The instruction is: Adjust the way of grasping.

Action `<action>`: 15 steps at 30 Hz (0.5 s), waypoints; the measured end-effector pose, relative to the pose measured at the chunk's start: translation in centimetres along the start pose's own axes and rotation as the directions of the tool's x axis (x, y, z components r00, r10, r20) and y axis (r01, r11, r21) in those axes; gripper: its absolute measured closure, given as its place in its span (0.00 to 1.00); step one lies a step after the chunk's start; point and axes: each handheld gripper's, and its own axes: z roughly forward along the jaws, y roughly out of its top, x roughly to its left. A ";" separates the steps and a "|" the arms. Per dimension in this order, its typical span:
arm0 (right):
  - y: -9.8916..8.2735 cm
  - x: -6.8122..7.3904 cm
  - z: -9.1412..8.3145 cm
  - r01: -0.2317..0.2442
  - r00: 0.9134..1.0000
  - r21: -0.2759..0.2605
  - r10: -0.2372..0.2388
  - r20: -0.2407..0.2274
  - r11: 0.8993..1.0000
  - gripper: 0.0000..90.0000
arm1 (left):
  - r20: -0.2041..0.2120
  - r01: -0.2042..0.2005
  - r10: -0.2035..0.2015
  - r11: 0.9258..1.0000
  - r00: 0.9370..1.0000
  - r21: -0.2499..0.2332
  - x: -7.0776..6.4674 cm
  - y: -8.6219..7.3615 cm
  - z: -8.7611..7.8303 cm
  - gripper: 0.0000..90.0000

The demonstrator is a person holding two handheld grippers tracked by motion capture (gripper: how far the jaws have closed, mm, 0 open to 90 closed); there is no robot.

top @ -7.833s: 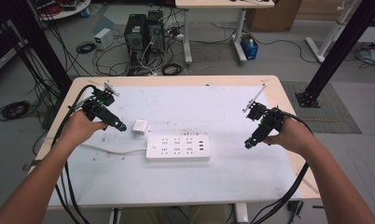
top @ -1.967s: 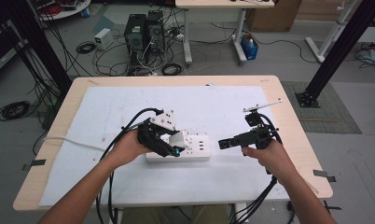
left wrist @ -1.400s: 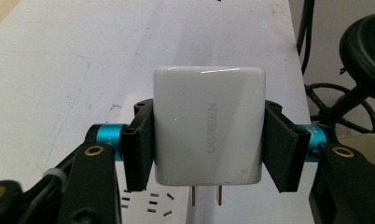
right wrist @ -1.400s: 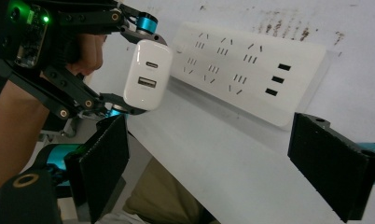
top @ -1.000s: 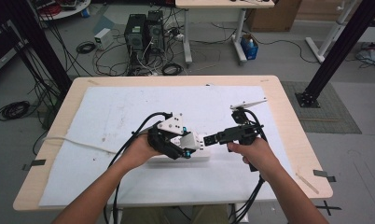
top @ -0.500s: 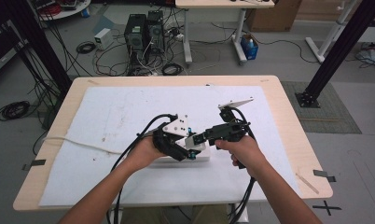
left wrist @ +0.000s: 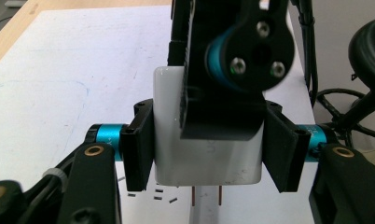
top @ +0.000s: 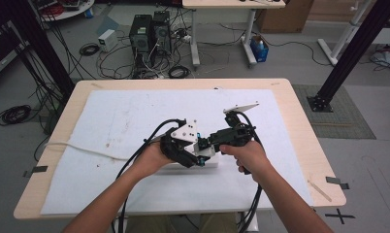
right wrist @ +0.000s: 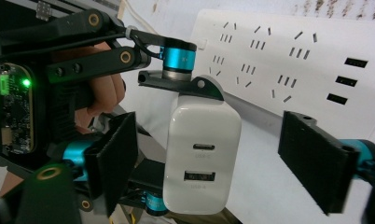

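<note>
Left gripper view: left gripper point(left wrist: 209, 156) fingers clamp glossy white charger point(left wrist: 176, 140); right gripper point(right wrist: 223, 163) fingers wide, straddling it above power strip point(right wrist: 316, 51).

The high view is looking forward and down from above the person's side, taking in the whole counter point(top: 300, 121) and the floor beyond it from well back. The left gripper view is riding on the left gripper point(left wrist: 209, 158) and looking along its jaws from very close at the white charger point(left wrist: 176, 140) against the white counter sheet, while the right gripper view is riding on the right gripper point(right wrist: 223, 168) and facing the same charger's port face with the power strip point(right wrist: 316, 60) behind. All three views are sharing the charger and the two grippers meeting at the counter's middle.
</note>
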 end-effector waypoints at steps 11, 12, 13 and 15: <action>-0.2 -0.4 0.5 -0.028 0.999 0.007 0.028 -0.034 1.000 0.45 | -0.015 -0.021 0.021 1.000 1.000 0.004 -0.2 0.0 0.2 0.47; -0.2 -0.4 0.5 -0.027 0.999 0.006 0.028 -0.037 1.000 0.47 | -0.015 -0.026 0.026 1.000 1.000 0.006 -0.2 0.1 0.2 0.47; -0.3 -0.4 0.5 -0.027 0.999 0.002 0.027 -0.039 1.000 0.47 | -0.014 -0.025 0.026 1.000 1.000 0.008 -0.2 0.1 0.2 0.47; -0.3 -0.5 0.5 -0.026 0.999 0.001 0.026 -0.041 1.000 0.50 | -0.017 -0.031 0.031 0.999 0.999 0.012 -0.2 0.1 0.3 0.47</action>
